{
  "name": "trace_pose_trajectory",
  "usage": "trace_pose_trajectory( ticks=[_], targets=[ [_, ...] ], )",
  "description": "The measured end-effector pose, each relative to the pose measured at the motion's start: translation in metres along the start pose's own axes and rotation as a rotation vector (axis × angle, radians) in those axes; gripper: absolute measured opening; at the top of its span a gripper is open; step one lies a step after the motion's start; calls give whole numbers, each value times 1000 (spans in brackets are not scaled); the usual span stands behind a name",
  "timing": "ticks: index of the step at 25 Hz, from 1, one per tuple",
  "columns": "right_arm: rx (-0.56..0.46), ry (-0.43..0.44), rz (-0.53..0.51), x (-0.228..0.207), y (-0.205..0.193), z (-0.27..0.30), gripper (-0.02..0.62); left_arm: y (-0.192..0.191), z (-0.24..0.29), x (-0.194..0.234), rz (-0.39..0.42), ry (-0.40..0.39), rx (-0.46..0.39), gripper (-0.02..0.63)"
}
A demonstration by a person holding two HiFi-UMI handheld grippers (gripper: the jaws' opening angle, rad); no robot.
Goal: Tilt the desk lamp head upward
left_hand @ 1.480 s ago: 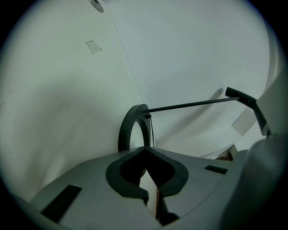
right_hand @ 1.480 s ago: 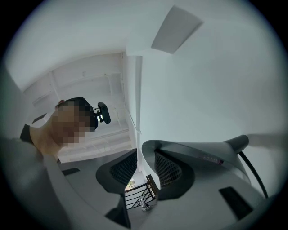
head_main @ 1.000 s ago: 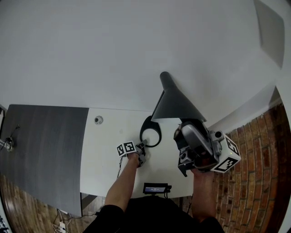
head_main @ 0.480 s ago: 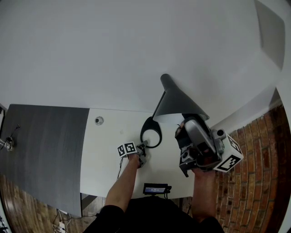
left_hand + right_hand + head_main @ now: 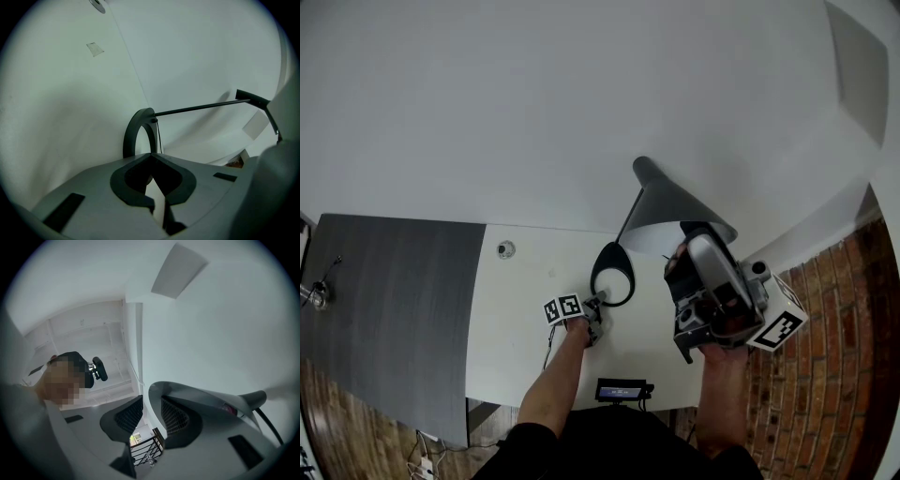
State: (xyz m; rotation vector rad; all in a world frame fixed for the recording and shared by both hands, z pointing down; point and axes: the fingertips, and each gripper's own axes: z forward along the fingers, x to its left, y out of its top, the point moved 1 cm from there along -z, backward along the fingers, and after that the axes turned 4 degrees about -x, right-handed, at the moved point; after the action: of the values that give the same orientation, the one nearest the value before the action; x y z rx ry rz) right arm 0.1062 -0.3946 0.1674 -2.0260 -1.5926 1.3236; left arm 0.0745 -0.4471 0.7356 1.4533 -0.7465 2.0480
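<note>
The grey cone-shaped metal desk lamp head (image 5: 670, 211) (image 5: 201, 399) hangs above the far right part of the white desk top (image 5: 516, 319), at about 1 o'clock from the lamp's black ring-shaped base (image 5: 629, 277) (image 5: 133, 133), joined to it by a thin black rod (image 5: 201, 107). The right gripper (image 5: 680, 253) (image 5: 151, 416) sits at 5 o'clock of the head, its mesh-faced jaws closed on the wall of the shade's rim, which runs down between them. The left gripper (image 5: 598, 300) (image 5: 151, 157) lies low on the desk at 7 o'clock of the ring, its jaw tips drawn together on the ring's near edge. A small round grey grommet (image 5: 503, 248) lies at 9 o'clock of the ring, well apart.
</note>
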Motion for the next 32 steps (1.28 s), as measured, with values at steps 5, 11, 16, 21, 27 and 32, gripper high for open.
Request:
trace_pose_trajectory(
  ticks=[5,11,16,21,27,32],
  targets=[
    [-11,0,12,-1,4,1,129,1,0,0,3,5,-3,14],
    [-14,-2,-16,-1,10,9,129,0,0,1,7,10,-5,14],
    [-23,-8,-6,-4,16,11,129,0,1,-1,10,14,-5,14],
    [-36,-8,6,-2,19,13,129,-1,0,-1,11,13,-3,14],
    [-50,-14,18,-2,20,14,129,-3,0,-2,25,20,14,14],
    [-42,-28,-9,-2,20,14,129,-2,1,-1,14,20,12,14]
  ],
)
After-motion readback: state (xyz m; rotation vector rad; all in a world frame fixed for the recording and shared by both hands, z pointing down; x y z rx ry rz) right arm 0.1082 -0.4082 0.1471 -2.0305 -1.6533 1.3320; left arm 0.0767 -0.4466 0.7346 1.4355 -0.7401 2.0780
